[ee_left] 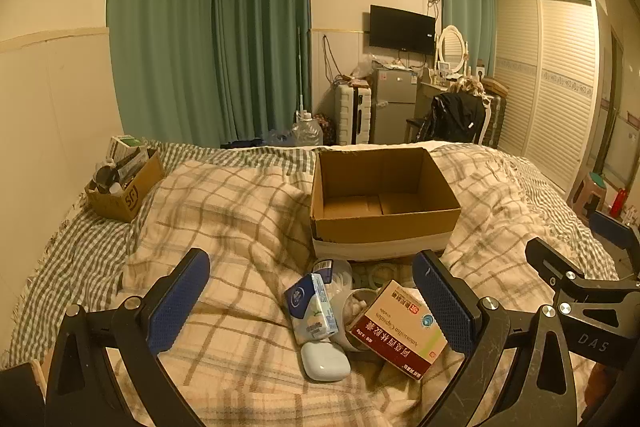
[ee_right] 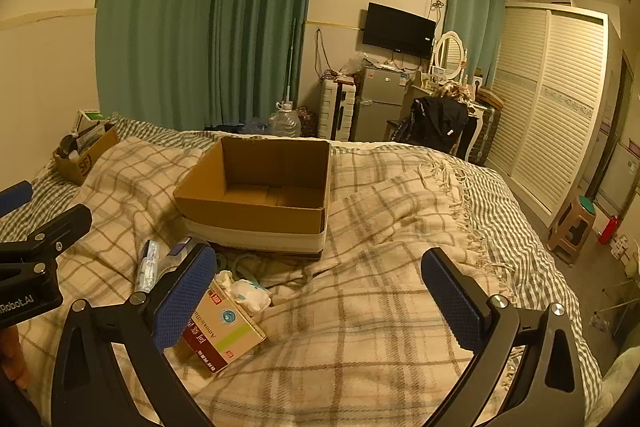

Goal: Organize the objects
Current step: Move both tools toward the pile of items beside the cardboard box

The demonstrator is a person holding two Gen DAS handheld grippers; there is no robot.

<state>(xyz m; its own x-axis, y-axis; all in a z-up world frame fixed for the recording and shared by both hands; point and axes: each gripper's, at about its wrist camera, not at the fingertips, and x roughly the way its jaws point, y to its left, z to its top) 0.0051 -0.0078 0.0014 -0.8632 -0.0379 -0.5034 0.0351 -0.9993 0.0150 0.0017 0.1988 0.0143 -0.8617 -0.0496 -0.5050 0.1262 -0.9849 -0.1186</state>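
An empty open cardboard box [ee_left: 384, 203] sits on the plaid blanket; it also shows in the right wrist view [ee_right: 256, 195]. In front of it lies a pile: a red-and-white medicine box [ee_left: 400, 331], a blue-and-white tissue pack [ee_left: 312, 307], a white oval case [ee_left: 325, 361] and a clear container of cotton swabs [ee_left: 356, 303]. My left gripper [ee_left: 312, 303] is open, its jaws spread around the pile, not touching it. My right gripper [ee_right: 320, 291] is open and empty over bare blanket; the medicine box [ee_right: 224, 331] lies by its left finger.
A small cardboard box [ee_left: 124, 191] full of items sits at the bed's far left by the wall. The bed's right edge drops to the floor, where a stool [ee_right: 572, 227] stands. A fridge, suitcase and chair stand beyond the bed's foot.
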